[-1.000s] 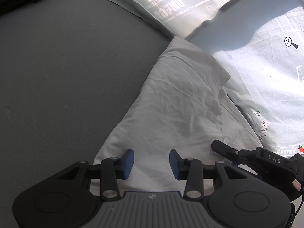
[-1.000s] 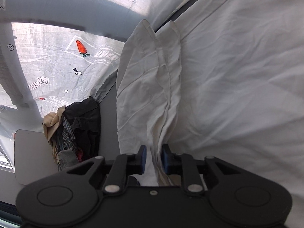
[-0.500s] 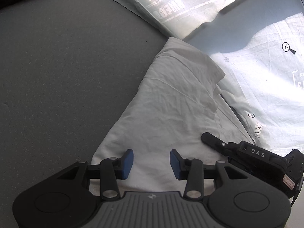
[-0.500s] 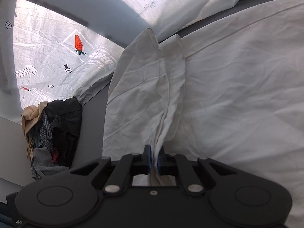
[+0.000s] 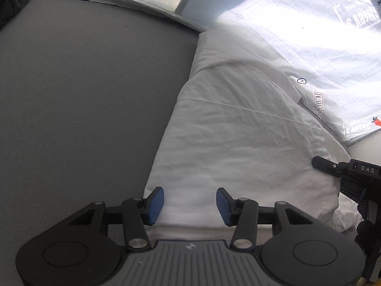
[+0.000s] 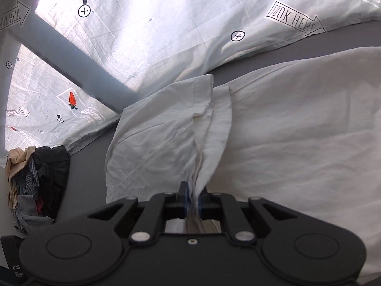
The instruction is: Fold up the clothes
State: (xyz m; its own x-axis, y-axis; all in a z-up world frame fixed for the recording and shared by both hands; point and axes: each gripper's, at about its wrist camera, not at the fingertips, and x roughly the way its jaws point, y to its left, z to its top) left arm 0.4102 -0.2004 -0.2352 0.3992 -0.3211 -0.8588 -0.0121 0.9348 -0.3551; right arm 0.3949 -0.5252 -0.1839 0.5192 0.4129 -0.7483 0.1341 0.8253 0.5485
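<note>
Partway through the fold, by the look of it. White garment (image 5: 240,147) lying on the grey bench (image 5: 83,95), already doubled into a long panel with one straight edge, but a loose flap (image 6: 166,128) bunched up and not laid flat yet. Plenty more waiting in the pile of dark clothes (image 6: 40,178) at the far left edge.

Right gripper (image 6: 193,196) clamped tight on a gathered pleat of the white fabric, having just been closing on it. Left gripper (image 5: 188,201) about half apart, just been opening, hovering over the near edge of the garment with cloth below but nothing pinched. Printed sheet (image 6: 166,23) behind.
</note>
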